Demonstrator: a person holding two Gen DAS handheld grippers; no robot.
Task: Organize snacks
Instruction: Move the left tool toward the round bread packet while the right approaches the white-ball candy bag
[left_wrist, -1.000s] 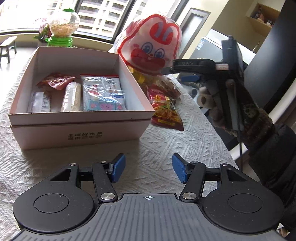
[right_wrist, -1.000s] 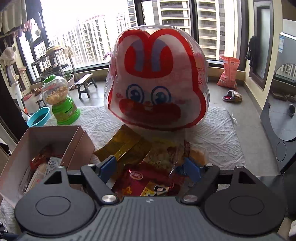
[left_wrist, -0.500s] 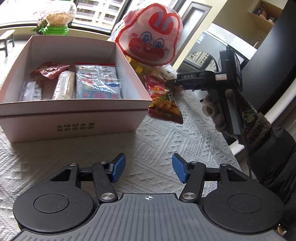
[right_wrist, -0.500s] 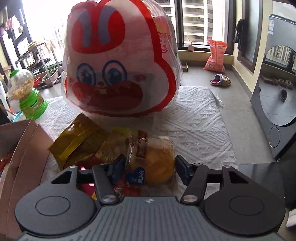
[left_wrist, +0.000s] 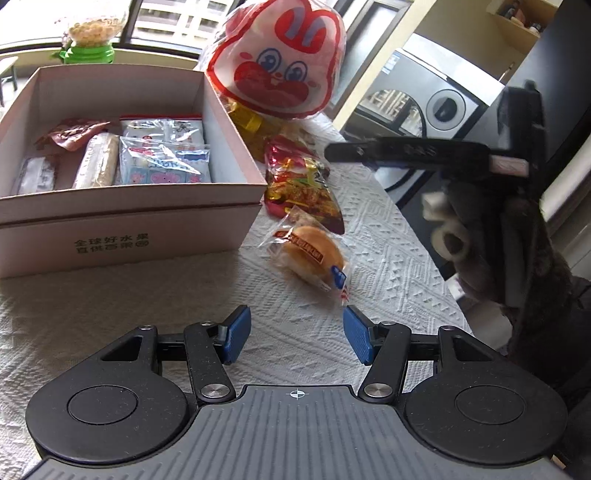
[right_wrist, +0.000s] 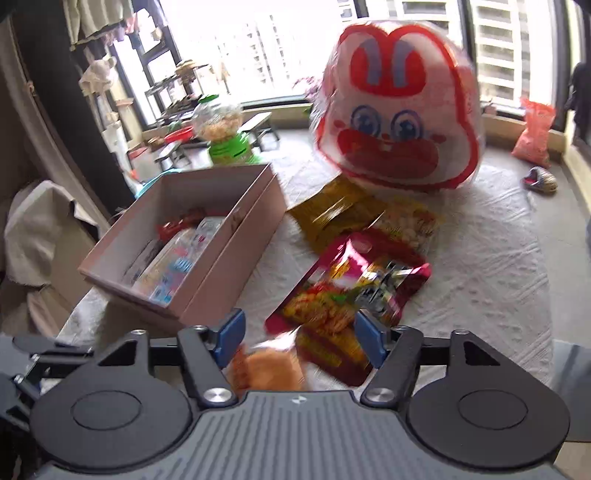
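From the left wrist view, the left claw is seen spread wide and empty above the white-clothed table. A wrapped bun is seen lying just ahead of it, beside the open box of packed snacks. The right claw is seen side-on above a red snack bag.

From the right wrist view, the right claw is shown wide open, nothing gripped, with the blurred bun below it. A rabbit-face bag is seen behind

Bright windows, washing machine, white tablecloth
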